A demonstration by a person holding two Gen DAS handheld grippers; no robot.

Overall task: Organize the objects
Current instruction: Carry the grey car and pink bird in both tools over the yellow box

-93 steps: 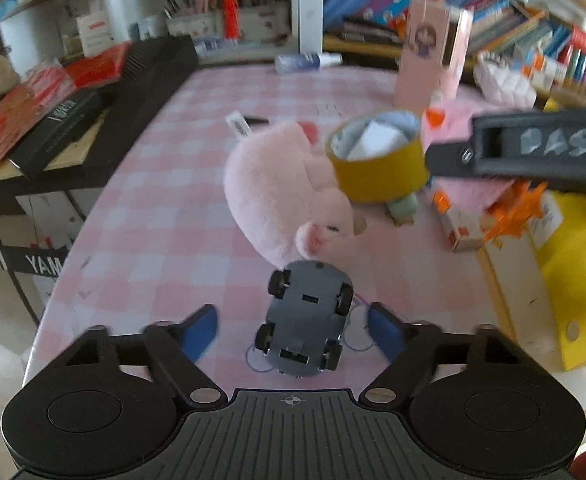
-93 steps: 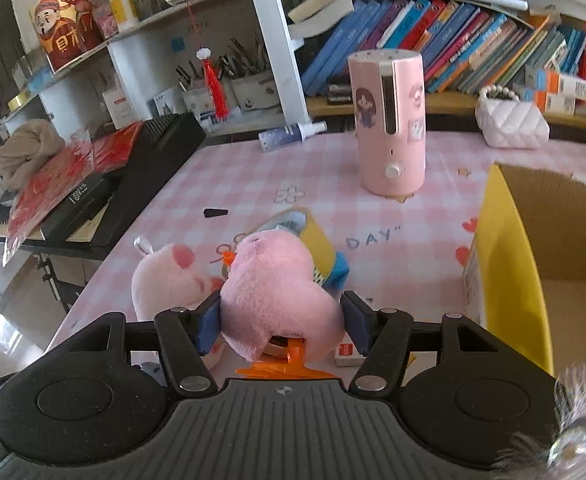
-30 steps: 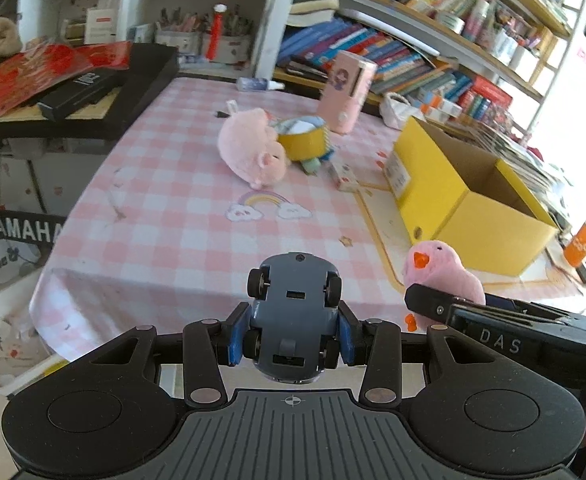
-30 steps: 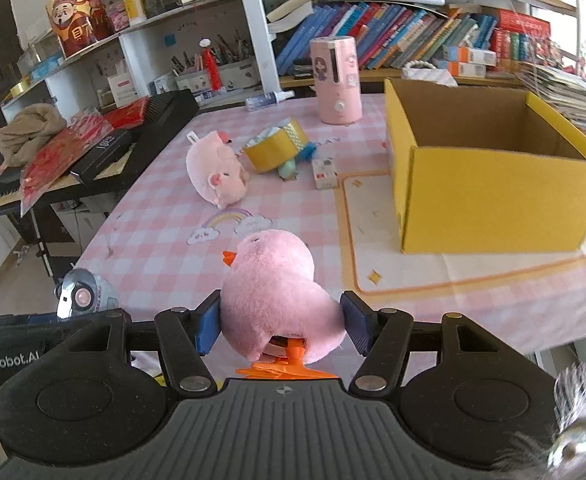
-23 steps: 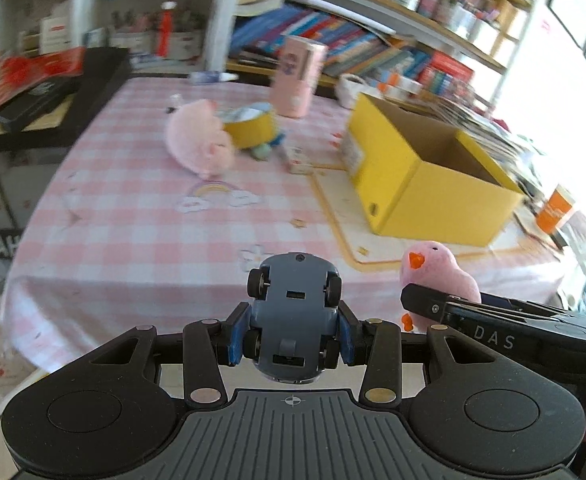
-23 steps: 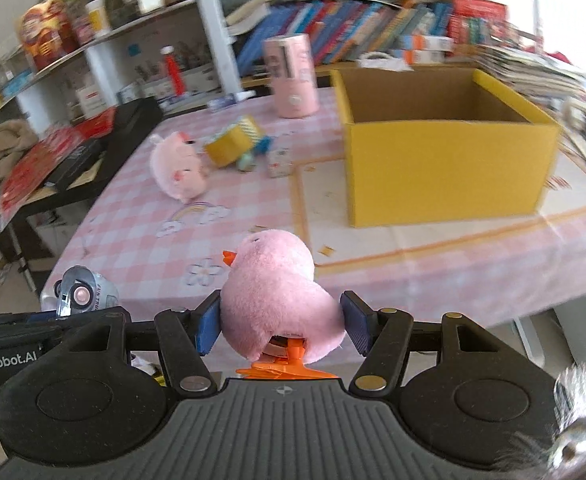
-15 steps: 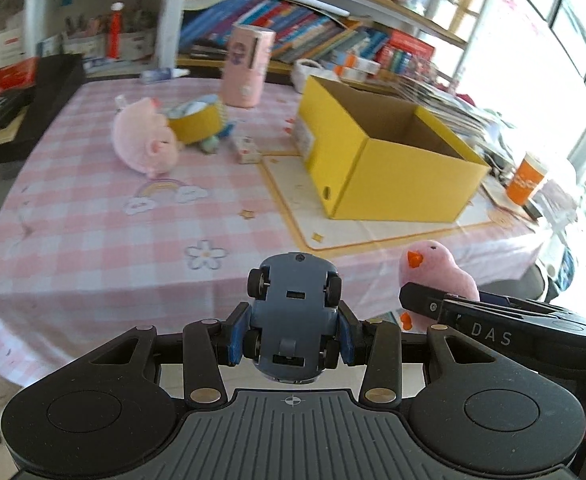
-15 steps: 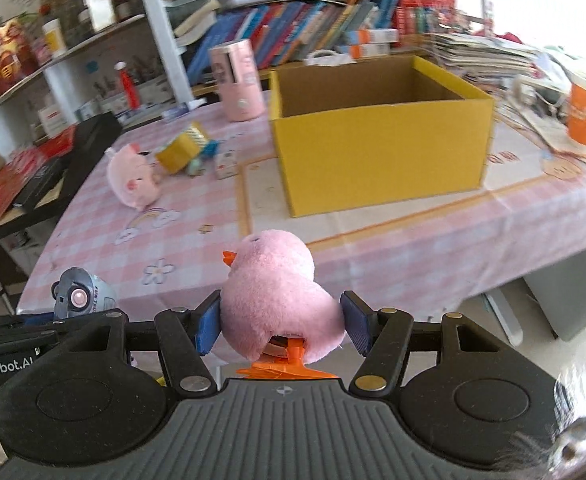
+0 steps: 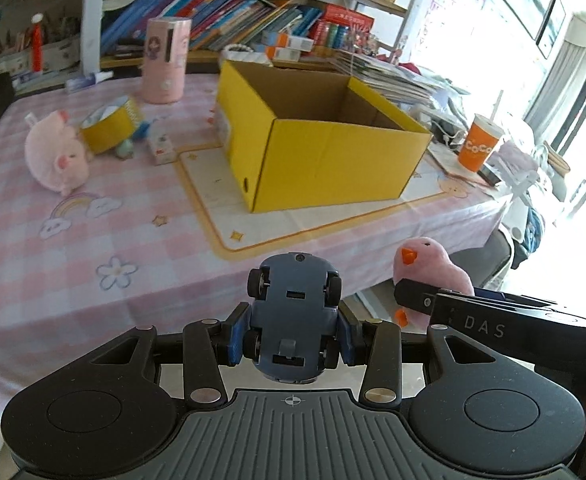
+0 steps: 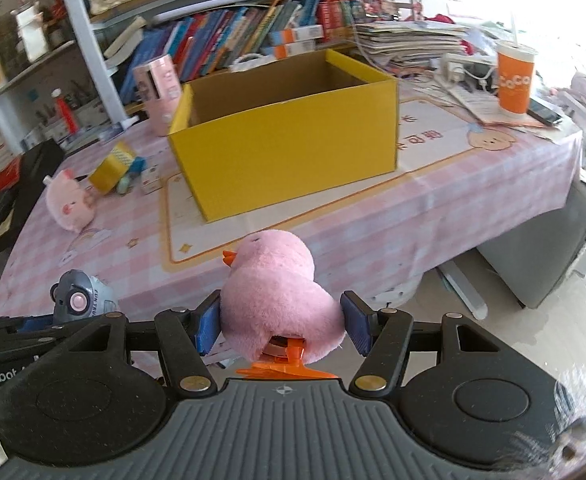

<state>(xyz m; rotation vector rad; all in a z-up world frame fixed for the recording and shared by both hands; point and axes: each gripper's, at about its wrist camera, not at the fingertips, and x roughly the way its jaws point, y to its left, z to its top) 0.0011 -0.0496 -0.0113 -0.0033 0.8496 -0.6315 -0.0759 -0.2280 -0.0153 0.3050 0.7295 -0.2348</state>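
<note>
The left gripper (image 9: 291, 338) clamps a toy car (image 9: 293, 320), the right gripper (image 10: 281, 326) a pink chick (image 10: 279, 298); both hang off the tabletop (image 9: 93, 240) edge, short of the yellow box (image 9: 321, 152).

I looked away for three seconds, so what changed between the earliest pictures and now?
The left gripper closed on the blue toy car and lifted it; both grippers pulled back off the table. The right gripper still clamps the pink chick. The yellow box stays put.
</note>
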